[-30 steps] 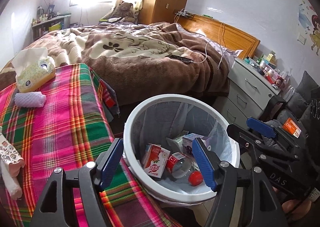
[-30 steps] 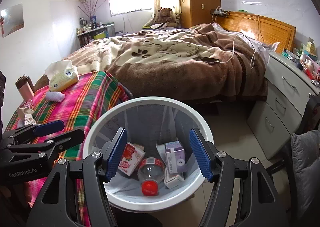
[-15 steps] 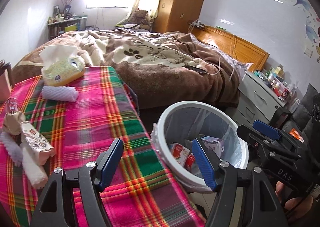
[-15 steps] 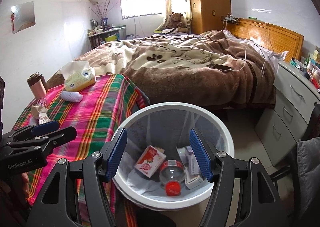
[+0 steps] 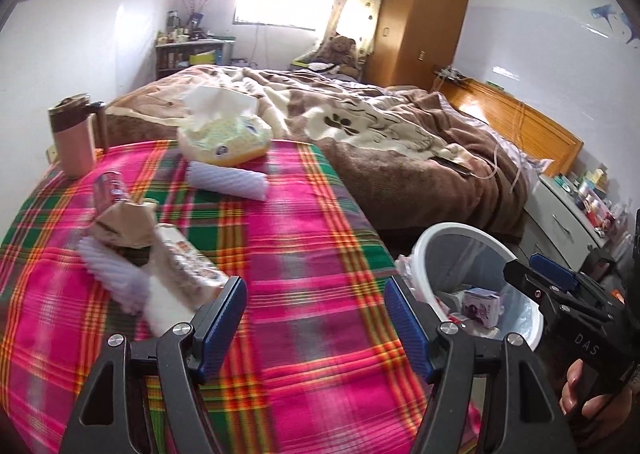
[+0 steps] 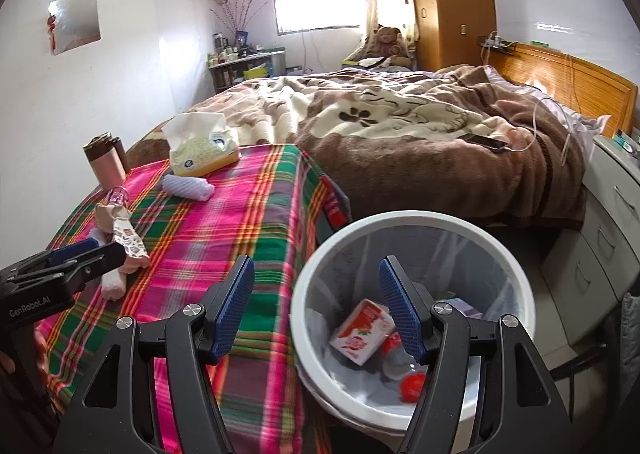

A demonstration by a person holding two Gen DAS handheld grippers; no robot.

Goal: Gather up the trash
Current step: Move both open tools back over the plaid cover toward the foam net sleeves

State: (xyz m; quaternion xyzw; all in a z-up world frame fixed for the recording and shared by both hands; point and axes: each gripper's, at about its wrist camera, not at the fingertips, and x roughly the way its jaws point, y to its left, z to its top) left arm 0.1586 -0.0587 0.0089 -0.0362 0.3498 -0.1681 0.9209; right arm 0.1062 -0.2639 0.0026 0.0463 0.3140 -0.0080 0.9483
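A white trash bin (image 6: 412,220) with a plastic liner stands on the floor beside the plaid-covered table (image 5: 304,222). Inside lie a red-and-white carton (image 6: 362,330), a clear bottle with a red cap (image 6: 412,386) and a purple box (image 5: 482,302). On the table a pile of trash holds a crumpled brown paper bag (image 5: 124,222), a patterned wrapper (image 5: 188,258) and white foam sleeves (image 5: 112,274). My left gripper (image 5: 316,318) is open and empty above the table, to the right of the pile. My right gripper (image 6: 316,302) is open and empty over the bin's left rim.
A tissue pack (image 5: 224,134), another foam sleeve (image 5: 228,182) and a pink tumbler (image 5: 74,134) stand at the table's far end. A bed with a brown blanket (image 6: 420,134) lies behind. A white drawer unit (image 6: 612,222) stands right of the bin.
My left gripper has swung left from over the bin to over the table, bringing the trash pile into view. My right gripper has shifted left toward the bin's left rim.
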